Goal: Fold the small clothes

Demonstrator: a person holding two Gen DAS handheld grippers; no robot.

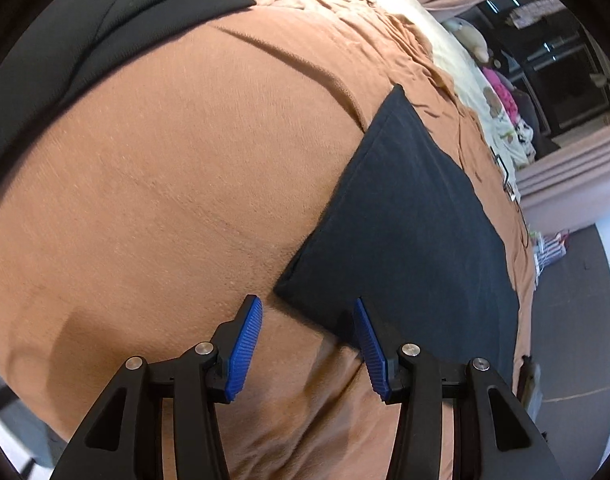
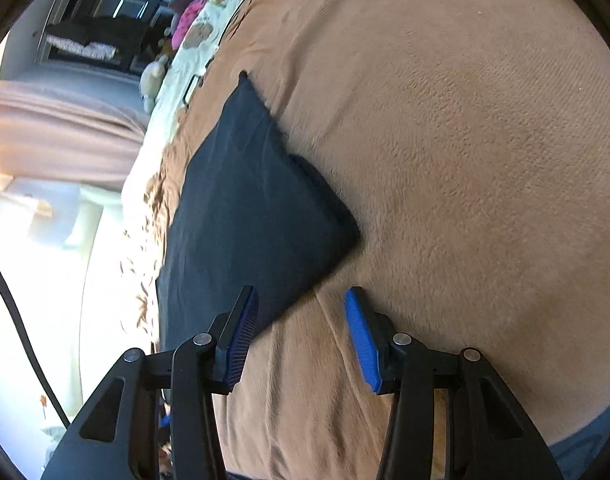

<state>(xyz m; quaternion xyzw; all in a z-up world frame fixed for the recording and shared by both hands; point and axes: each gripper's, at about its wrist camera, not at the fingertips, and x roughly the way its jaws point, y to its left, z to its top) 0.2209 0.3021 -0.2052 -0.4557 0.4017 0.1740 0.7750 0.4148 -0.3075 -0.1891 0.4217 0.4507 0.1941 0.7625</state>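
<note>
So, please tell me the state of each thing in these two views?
Dark folded garment: folded, lying flat on the blanket, not held.
Brown blanket: spread out, slightly wrinkled.
Left gripper: jaws open, empty.
Right gripper: jaws open, empty.

My left gripper (image 1: 307,346) has matt black plastic arms with small shiny metal pins; its pads (image 1: 244,354) are blue, ribbed, rubbery-looking plastic. My right gripper (image 2: 301,342) is built the same, its blue pads (image 2: 361,342) finely ridged. The folded dark garment (image 1: 409,224) is smooth, matt woven cloth with a faint sheen. The tan blanket (image 1: 177,184) on the bed is soft, fuzzy fleece, its nap plainly rough in the right wrist view. The black cloth (image 1: 85,40) beyond looks smooth and matt.
</note>
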